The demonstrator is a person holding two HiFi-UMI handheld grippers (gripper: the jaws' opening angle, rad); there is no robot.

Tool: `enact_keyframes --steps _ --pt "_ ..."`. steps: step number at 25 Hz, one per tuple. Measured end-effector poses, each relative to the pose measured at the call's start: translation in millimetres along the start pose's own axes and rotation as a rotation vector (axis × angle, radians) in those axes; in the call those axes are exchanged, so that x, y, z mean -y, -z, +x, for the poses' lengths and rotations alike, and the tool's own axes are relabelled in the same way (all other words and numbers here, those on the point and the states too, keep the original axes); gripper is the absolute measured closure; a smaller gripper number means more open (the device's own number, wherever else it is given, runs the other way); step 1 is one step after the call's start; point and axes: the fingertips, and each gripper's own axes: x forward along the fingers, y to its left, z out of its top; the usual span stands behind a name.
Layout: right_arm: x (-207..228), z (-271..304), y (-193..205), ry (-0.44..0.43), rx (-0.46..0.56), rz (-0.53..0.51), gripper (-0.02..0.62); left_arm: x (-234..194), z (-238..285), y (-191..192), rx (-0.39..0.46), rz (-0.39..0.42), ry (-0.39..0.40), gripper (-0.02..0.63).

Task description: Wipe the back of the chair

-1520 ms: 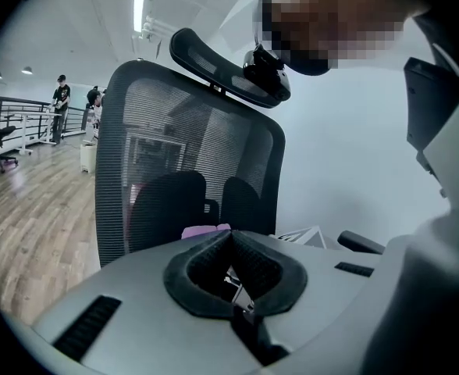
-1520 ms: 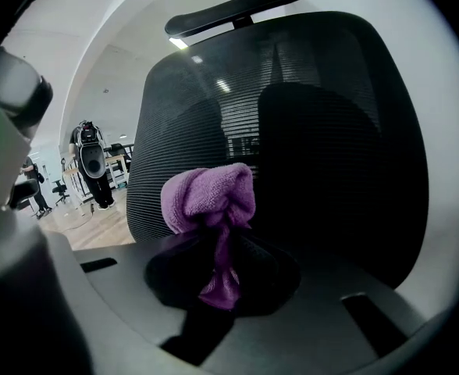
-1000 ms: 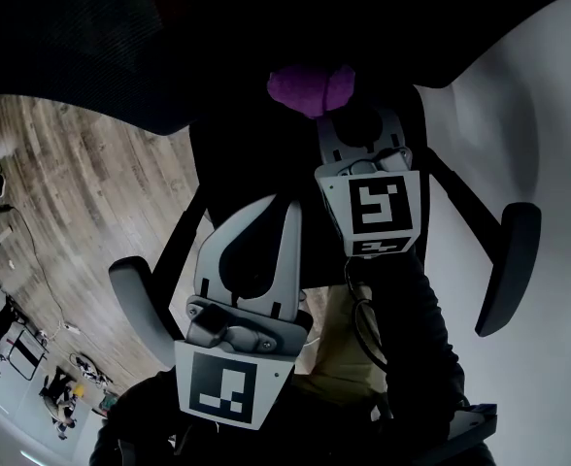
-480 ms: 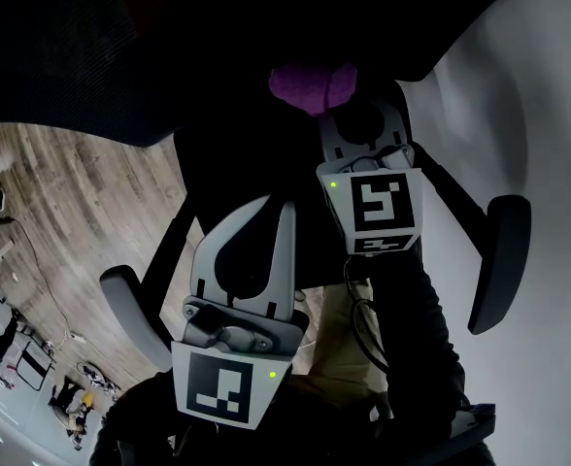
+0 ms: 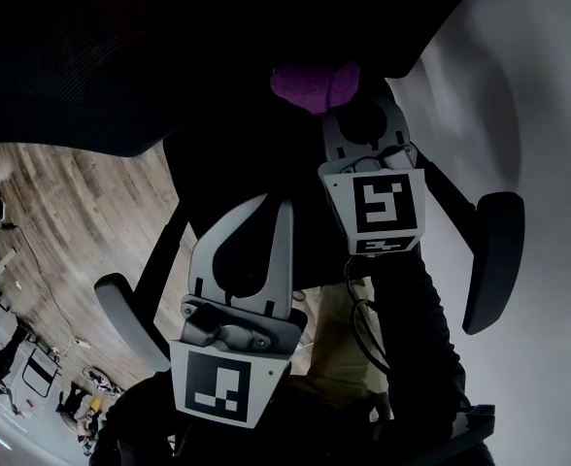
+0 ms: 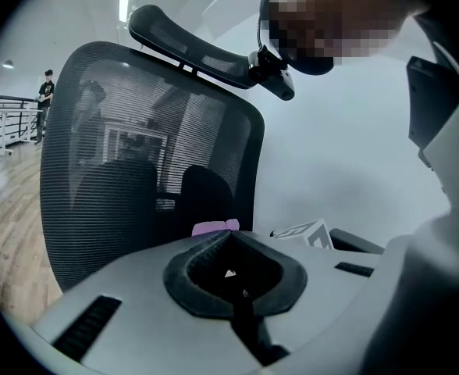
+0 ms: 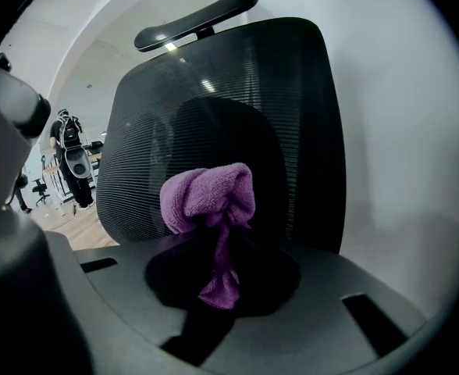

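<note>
The right tool (image 7: pixel 222 241) had its jaws pinched on a purple cloth (image 7: pixel 206 198), whose bunched head stood out past the tips while a thin tail hung back into the hollow between the jaws. In the head view, this right tool (image 5: pixel 336 116) pointed toward 12 o'clock, its marker cube (image 5: pixel 383 207) facing the camera and the purple cloth (image 5: pixel 310 85) at its tip, in front of the dark mesh of the chair back (image 5: pixel 120 56). Whether cloth and mesh touched could not be told.

The left tool (image 6: pixel 228 237) had its jaws pressed together with nothing between them. Seen from the head, the left tool (image 5: pixel 284 207) lay at 7 o'clock from the right one, aimed the same way.

Beyond both tools, the chair back (image 7: pixel 292 116) stood upright with its headrest (image 7: pixel 198 18) at 12 o'clock. In the head view, the two armrests (image 5: pixel 494 260) showed at about 4 and 8 o'clock. A wooden floor (image 5: pixel 62 221) lay at 9 o'clock and a white wall (image 5: pixel 538 163) at 3 o'clock.
</note>
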Motion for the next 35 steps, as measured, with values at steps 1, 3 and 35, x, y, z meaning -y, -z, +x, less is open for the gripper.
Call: enact_keyframes --steps 1,3,35 --pt "2.3 -0.8 0.5 0.004 0.001 0.001 0.540 1.1 0.9 0.8 -0.001 0.001 0.001 0.597" --pt "6.4 -1.6 1.5 0.011 0.000 0.004 0.540 2.7 2.5 1.8 -0.004 0.002 0.005 0.597" --pt "90.4 -32.6 19.8 0.183 -0.010 0.061 0.540 37.0 25.6 10.3 -0.038 0.025 0.063 0.597"
